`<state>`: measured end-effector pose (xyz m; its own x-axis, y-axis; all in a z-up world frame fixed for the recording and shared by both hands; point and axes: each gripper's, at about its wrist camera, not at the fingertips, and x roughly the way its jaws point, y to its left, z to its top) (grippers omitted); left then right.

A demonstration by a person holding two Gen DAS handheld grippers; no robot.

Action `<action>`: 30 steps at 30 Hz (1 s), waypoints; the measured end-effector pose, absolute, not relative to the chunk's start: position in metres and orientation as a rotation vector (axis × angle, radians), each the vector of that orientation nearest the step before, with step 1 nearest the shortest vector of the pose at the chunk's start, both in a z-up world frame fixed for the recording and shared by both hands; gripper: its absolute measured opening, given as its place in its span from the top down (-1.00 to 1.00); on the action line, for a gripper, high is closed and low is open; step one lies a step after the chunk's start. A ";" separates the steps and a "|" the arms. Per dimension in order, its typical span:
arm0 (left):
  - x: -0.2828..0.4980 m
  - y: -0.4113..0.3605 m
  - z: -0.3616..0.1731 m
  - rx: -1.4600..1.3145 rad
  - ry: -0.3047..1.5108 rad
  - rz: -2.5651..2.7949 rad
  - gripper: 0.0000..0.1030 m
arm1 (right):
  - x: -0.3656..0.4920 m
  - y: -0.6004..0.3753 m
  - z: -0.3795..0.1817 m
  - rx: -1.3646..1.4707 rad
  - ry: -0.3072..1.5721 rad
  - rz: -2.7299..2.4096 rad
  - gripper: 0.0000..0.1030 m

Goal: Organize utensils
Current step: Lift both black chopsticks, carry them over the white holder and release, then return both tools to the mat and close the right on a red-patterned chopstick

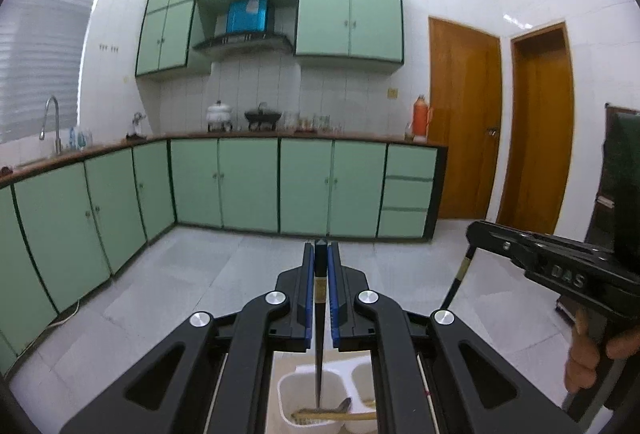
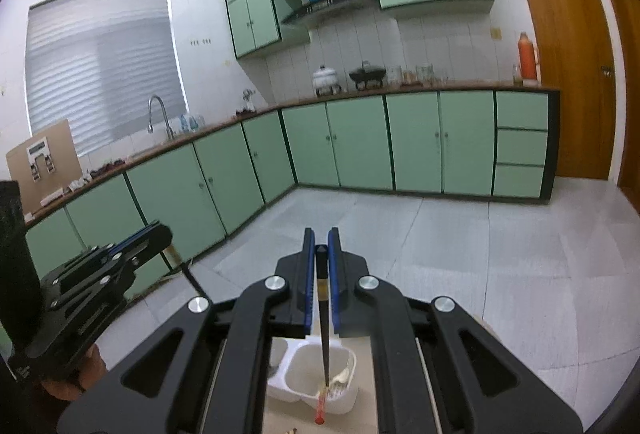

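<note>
My left gripper (image 1: 321, 249) is shut on a black chopstick (image 1: 319, 334) that hangs point down into the left compartment of a white utensil holder (image 1: 289, 388). A gold utensil (image 1: 320, 414) lies in that compartment. My right gripper (image 2: 321, 236) is shut on a second black chopstick (image 2: 325, 338), its tip over the right compartment of the holder (image 2: 350, 374), where a fork (image 2: 340, 378) and a red-handled utensil (image 2: 319, 412) rest. The right gripper also shows in the left wrist view (image 1: 476, 230), the left one in the right wrist view (image 2: 160, 234).
Green base cabinets (image 1: 248, 186) run along the far wall and the left wall, with a sink tap (image 1: 51, 114), pots and an orange thermos (image 1: 420, 116) on the counter. Two wooden doors (image 1: 464, 114) stand to the right. Grey tiled floor lies below.
</note>
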<state>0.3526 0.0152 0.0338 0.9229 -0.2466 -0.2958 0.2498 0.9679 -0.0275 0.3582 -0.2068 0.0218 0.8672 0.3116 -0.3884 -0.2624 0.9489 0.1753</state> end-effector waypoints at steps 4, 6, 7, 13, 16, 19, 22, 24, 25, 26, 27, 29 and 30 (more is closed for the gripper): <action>0.366 0.016 0.015 0.016 0.358 -0.250 0.88 | 0.355 -0.197 0.003 0.113 0.462 0.304 0.89; 0.372 0.016 0.005 0.026 0.392 -0.244 0.88 | 0.356 -0.193 -0.006 0.112 0.488 0.310 0.89; 0.375 0.015 0.000 0.029 0.410 -0.243 0.87 | 0.356 -0.191 -0.009 0.110 0.500 0.315 0.89; 0.370 0.028 -0.008 0.007 0.449 -0.226 0.49 | 0.346 -0.191 -0.016 0.115 0.527 0.304 0.67; 0.352 0.037 0.003 -0.003 0.414 -0.222 0.30 | 0.331 -0.201 -0.008 0.142 0.493 0.282 0.39; 0.332 0.044 0.013 -0.002 0.384 -0.204 0.06 | 0.309 -0.212 0.000 0.142 0.443 0.254 0.11; 0.304 0.051 0.018 -0.006 0.359 -0.200 -0.05 | 0.280 -0.221 0.003 0.131 0.393 0.227 -0.16; 0.284 0.055 0.018 -0.017 0.345 -0.198 -0.17 | 0.255 -0.227 0.001 0.138 0.354 0.205 -0.40; 0.274 0.056 0.017 -0.021 0.344 -0.197 -0.22 | 0.247 -0.231 0.000 0.140 0.343 0.200 -0.44; 0.263 0.057 0.014 -0.026 0.342 -0.198 -0.25 | 0.235 -0.234 -0.003 0.138 0.332 0.194 -0.50; 0.256 0.058 0.012 -0.028 0.343 -0.199 -0.27 | 0.223 -0.234 -0.006 0.134 0.326 0.190 -0.57; 0.235 0.057 0.004 -0.022 0.345 -0.200 -0.35 | 0.204 -0.236 -0.014 0.131 0.313 0.177 -0.68; 0.229 0.056 0.001 -0.013 0.345 -0.197 -0.36 | 0.193 -0.238 -0.019 0.130 0.308 0.169 -0.70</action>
